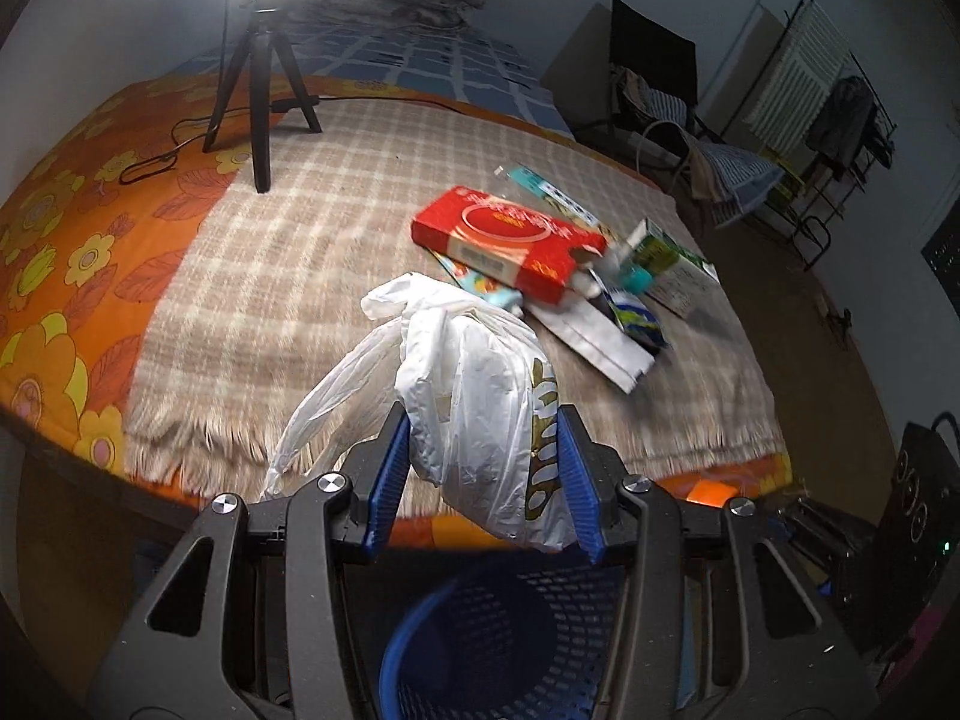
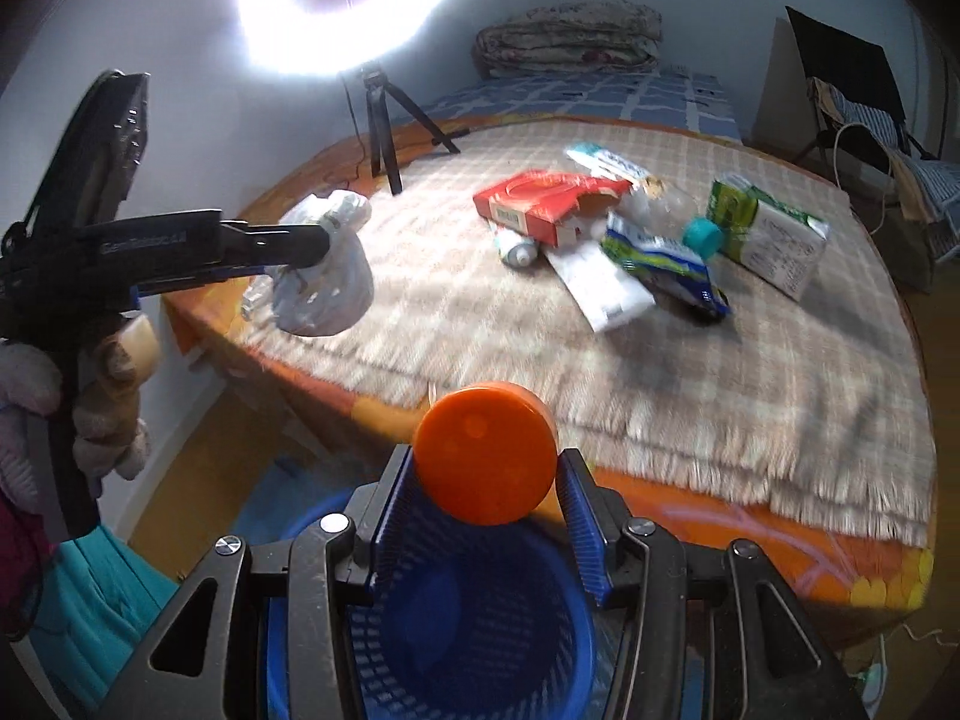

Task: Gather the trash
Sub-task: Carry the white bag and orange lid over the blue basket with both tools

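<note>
My left gripper (image 1: pixel 483 432) is shut on a crumpled white plastic bag (image 1: pixel 480 402), which hangs between its blue pads above the bed's edge. The same bag (image 2: pixel 327 276) shows in the right wrist view at the tip of the left gripper (image 2: pixel 318 246), with a gloved hand (image 2: pixel 108 408) on its handle. My right gripper (image 2: pixel 485 462) is shut on an orange round lid (image 2: pixel 486 456). A blue mesh basket (image 2: pixel 480 624) stands on the floor right under both grippers, also visible as the basket (image 1: pixel 498 642) in the left wrist view. More trash lies on the plaid blanket: a red box (image 1: pixel 510 240).
A green-and-white carton (image 2: pixel 768 234), a teal-capped bottle (image 2: pixel 699 237), a silver pouch (image 1: pixel 594 339) and wrappers lie by the red box (image 2: pixel 546 201). A tripod (image 1: pixel 258 102) with a ring light (image 2: pixel 345 0) stands on the bed. A chair (image 1: pixel 660 90) and drying rack (image 1: pixel 810 78) stand at right.
</note>
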{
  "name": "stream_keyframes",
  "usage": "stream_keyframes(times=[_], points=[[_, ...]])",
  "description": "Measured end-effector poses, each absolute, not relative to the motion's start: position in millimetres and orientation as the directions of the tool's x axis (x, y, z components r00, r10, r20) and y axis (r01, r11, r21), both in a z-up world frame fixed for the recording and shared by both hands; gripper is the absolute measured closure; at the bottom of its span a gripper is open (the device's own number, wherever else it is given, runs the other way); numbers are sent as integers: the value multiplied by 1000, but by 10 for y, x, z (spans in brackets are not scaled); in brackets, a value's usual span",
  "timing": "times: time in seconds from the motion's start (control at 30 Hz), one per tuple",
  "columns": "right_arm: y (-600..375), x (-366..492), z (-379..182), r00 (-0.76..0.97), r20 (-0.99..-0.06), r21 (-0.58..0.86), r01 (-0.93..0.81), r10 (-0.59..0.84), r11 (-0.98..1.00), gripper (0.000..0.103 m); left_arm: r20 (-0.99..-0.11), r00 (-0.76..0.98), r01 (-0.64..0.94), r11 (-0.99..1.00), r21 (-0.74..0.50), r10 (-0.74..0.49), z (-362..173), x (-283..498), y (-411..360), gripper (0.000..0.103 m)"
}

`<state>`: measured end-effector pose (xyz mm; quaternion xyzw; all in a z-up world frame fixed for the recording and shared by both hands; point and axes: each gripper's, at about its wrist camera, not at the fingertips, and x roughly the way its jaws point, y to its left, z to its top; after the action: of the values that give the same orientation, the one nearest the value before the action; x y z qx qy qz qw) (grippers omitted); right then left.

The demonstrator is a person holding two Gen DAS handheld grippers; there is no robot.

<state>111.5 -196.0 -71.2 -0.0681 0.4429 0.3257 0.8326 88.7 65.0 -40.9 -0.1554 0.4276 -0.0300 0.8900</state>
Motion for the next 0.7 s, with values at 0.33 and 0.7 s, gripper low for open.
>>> stream_keyframes(times=[0.33,0.7], points=[[-2115,833,-1041,341,-832,155,-615,438,773,54,-778,587,-34,954,-298,-222,-678,313,322,55],[-2136,737,-1228,322,-854,138,-617,408,775,54,-838,489,-15,958,-285,-242,-1117,-59,92,55]])
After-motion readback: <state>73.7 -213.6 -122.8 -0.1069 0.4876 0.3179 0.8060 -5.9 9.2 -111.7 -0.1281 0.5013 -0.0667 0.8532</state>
